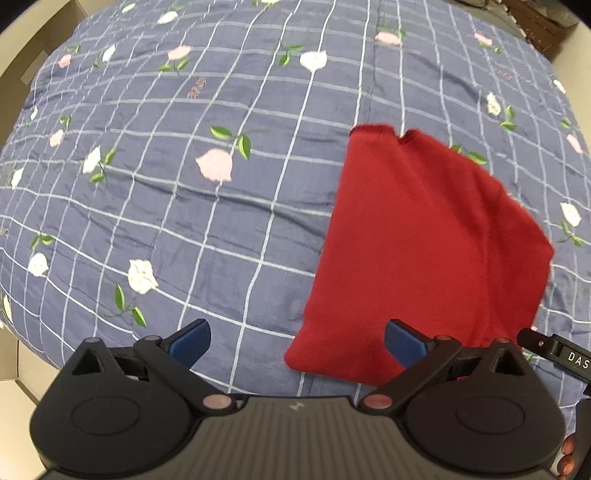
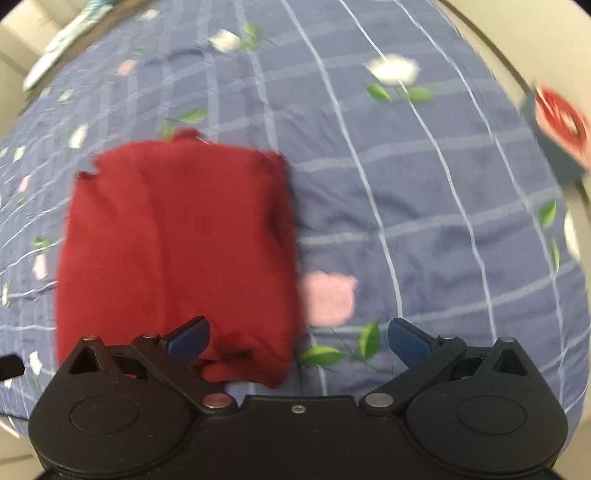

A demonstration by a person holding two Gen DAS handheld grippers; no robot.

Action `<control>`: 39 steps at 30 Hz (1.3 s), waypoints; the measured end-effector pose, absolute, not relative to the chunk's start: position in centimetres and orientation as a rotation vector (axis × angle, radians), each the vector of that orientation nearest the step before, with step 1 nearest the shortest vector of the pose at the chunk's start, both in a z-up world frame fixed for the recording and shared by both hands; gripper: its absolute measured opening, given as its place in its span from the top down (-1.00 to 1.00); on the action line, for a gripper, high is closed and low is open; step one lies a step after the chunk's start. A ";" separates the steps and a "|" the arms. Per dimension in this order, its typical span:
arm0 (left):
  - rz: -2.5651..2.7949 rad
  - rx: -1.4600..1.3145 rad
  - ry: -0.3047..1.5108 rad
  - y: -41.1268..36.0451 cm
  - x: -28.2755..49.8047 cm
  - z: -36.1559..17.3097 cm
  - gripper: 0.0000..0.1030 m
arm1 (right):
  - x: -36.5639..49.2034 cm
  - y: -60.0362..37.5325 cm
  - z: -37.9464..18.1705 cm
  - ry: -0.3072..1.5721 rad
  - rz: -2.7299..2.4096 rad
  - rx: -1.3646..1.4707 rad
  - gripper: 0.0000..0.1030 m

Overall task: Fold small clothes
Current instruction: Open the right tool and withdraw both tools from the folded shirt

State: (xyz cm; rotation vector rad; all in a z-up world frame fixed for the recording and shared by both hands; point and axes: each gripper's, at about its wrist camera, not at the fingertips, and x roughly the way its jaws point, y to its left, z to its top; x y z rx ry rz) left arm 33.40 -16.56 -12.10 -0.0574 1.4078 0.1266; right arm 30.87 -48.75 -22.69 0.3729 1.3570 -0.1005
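A small red garment (image 1: 424,251) lies folded into a compact rectangle on the blue checked bedspread (image 1: 192,206). In the left wrist view it sits right of centre, and my left gripper (image 1: 297,343) hovers open near its near-left corner with nothing between the blue fingertips. In the right wrist view the same red garment (image 2: 177,251) lies left of centre. My right gripper (image 2: 299,341) is open above its near-right corner, holding nothing; its left fingertip (image 2: 190,341) overlaps the cloth in the image. The right wrist view is motion-blurred.
The bedspread (image 2: 424,221) carries white and pink flowers and covers most of both views. A round red and grey object (image 2: 561,125) sits at the bed's right edge. Part of the other gripper (image 1: 554,354) shows at the lower right. Dark furniture (image 1: 535,22) stands beyond the far edge.
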 end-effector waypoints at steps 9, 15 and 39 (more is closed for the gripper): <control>0.112 -0.074 1.357 -17.2 32.7 -8.8 -0.99 | 30.9 -47.7 -16.7 1.204 0.024 0.304 -0.99; 0.113 -0.070 1.359 -17.8 32.0 -7.4 -0.99 | 30.4 -46.9 -13.2 1.191 0.060 0.274 -0.99; 0.178 -0.004 1.414 -19.3 30.3 -5.6 -0.99 | 31.7 -44.9 -6.5 1.191 0.062 0.112 -0.99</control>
